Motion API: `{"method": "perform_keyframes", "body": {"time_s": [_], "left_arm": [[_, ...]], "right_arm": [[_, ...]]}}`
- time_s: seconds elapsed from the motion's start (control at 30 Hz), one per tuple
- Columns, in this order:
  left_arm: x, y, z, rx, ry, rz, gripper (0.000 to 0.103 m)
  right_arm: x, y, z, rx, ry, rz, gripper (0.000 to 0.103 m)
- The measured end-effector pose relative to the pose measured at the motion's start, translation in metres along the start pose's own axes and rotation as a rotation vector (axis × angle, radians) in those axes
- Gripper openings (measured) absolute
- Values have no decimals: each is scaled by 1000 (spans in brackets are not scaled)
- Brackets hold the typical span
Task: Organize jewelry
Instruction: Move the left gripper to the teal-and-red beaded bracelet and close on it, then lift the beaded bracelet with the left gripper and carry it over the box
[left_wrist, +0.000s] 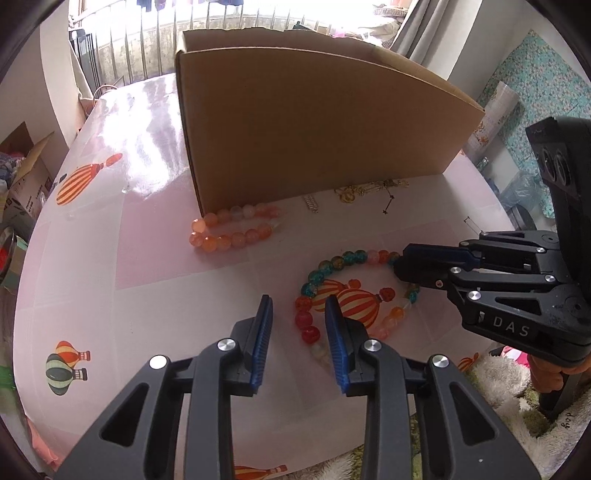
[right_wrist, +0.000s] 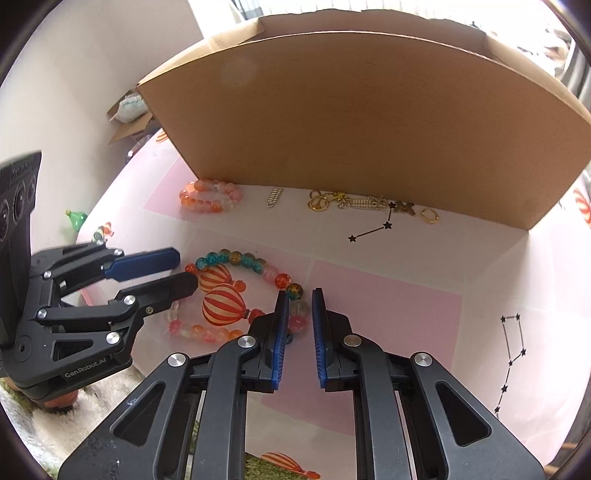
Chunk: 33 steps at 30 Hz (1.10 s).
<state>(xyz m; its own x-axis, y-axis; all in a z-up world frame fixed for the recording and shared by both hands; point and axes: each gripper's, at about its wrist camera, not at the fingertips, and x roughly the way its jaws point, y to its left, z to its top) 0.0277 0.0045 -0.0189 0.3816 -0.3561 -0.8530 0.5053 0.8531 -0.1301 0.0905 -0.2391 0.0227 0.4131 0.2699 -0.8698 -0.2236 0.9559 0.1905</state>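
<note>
Both grippers are hovering over the multicoloured bracelet (right_wrist: 236, 295) lying on the desk (right_wrist: 388, 306) near the box (right_wrist: 369, 129), left gripper (left_wrist: 299, 317) and right gripper (right_wrist: 299, 310) fingers slightly parted and empty, needing a clean pinch on one bead.

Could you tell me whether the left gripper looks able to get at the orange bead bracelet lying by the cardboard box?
Probably yes. The left gripper stands open, and bare tablecloth separates it from the orange bead bracelet. The cardboard box touches only its far side.
</note>
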Motion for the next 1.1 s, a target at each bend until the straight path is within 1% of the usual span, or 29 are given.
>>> {"method": "perform_keyframes", "body": {"time_s": [0.1, 0.2, 0.27, 0.3, 0.33, 0.37, 0.4, 0.43, 0.47, 0.53, 0.67, 0.87, 0.93, 1.1], "left_arm": [[3, -8, 1, 56, -15, 68, 28], [6, -17, 1, 126, -13, 120, 28], [7, -16, 2, 123, -10, 121, 28], [7, -15, 3, 115, -9, 118, 28], [7, -15, 3, 114, -10, 117, 27], [7, -16, 4, 121, -12, 115, 22], [8, -17, 4, 132, -13, 115, 19], [8, -20, 4, 144, -12, 117, 12], [8, -23, 4, 157, -10, 120, 9], [8, -25, 5, 172, -13, 121, 9], [2, -23, 8, 154, -29, 95, 9], [-37, -22, 21, 134, -147, 46, 9], [-52, -25, 27, 145, -194, 52, 9], [-100, -32, 47, 203, -355, 53, 9]], "right_arm": [[7, 5, 3, -35, -12, -18, 13], [7, 6, 3, -27, -18, -16, 13], [7, 5, 3, -18, -23, -12, 12], [7, 4, 4, -18, -26, -16, 10], [8, 4, 4, -16, -29, -17, 9], [3, -2, 1, -10, -33, -12, 8], [3, -5, 1, -2, -35, -6, 7], [3, -7, 2, 15, -37, 5, 7], [6, -10, 2, 31, -40, 17, 7], [6, -14, 2, 56, -51, 36, 7], [-5, -21, 2, 78, -92, 40, 7], [-41, -23, 11, 61, -198, 17, 7], [-57, -23, 17, 49, -240, 5, 7], [-104, -14, 40, -13, -381, -29, 7]]}}
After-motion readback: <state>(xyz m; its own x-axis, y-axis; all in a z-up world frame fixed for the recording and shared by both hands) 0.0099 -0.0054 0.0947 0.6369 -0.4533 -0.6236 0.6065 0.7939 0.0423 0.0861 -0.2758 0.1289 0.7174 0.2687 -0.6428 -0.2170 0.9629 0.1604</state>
